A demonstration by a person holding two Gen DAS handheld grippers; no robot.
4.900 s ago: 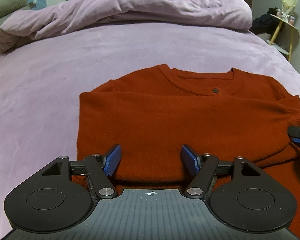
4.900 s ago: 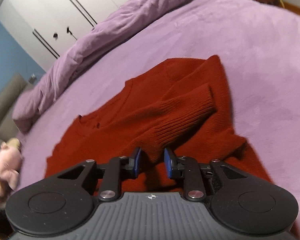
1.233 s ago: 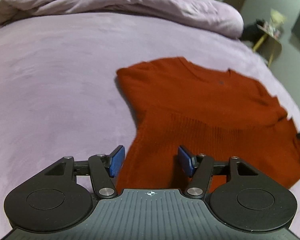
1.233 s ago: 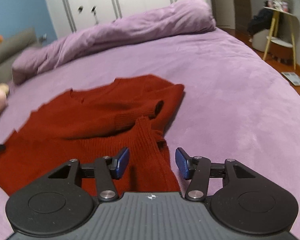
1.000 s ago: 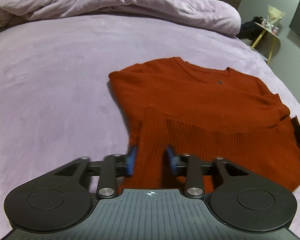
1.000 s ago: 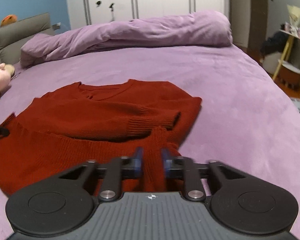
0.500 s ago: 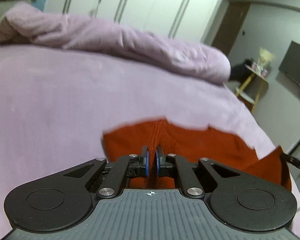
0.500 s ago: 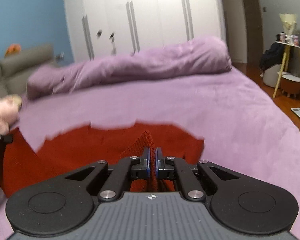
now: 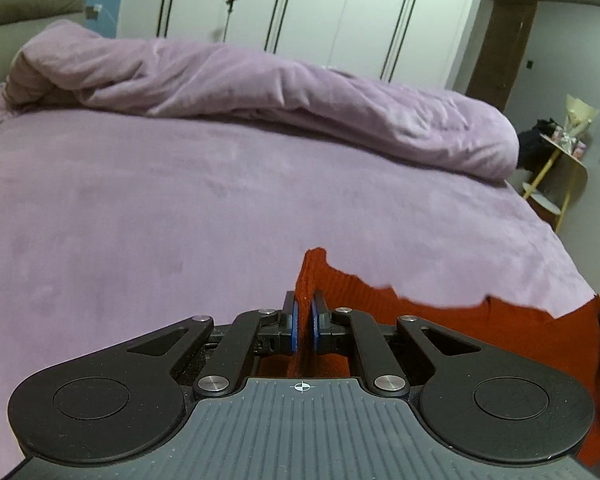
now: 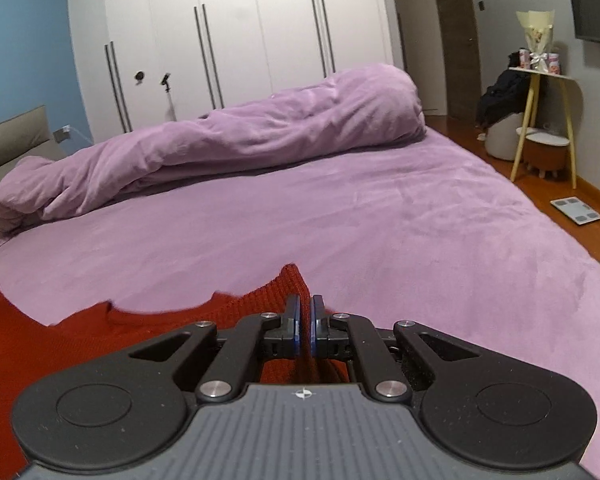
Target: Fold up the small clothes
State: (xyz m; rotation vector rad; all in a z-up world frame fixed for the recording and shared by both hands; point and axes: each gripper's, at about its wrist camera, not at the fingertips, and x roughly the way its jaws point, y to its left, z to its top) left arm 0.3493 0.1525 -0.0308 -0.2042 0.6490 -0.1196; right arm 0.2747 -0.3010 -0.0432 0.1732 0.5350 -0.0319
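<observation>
Both the left gripper [image 9: 304, 326] and right gripper [image 10: 305, 326], spread wide a second ago, are now clenched on the hem of the rust-red knit sweater [image 9: 440, 320], lifting it off the purple velvety bedspread [image 9: 180, 208], so the bottom-to-top fold looks underway.

Most of red sweater [image 9: 440, 320] hidden behind left gripper [image 9: 304, 326] body; top edge blurred. Same in right wrist view: sweater [image 10: 160, 332] behind right gripper [image 10: 305, 330], cut off at left edge. Shelf items [image 10: 536, 58] too small to identify.
</observation>
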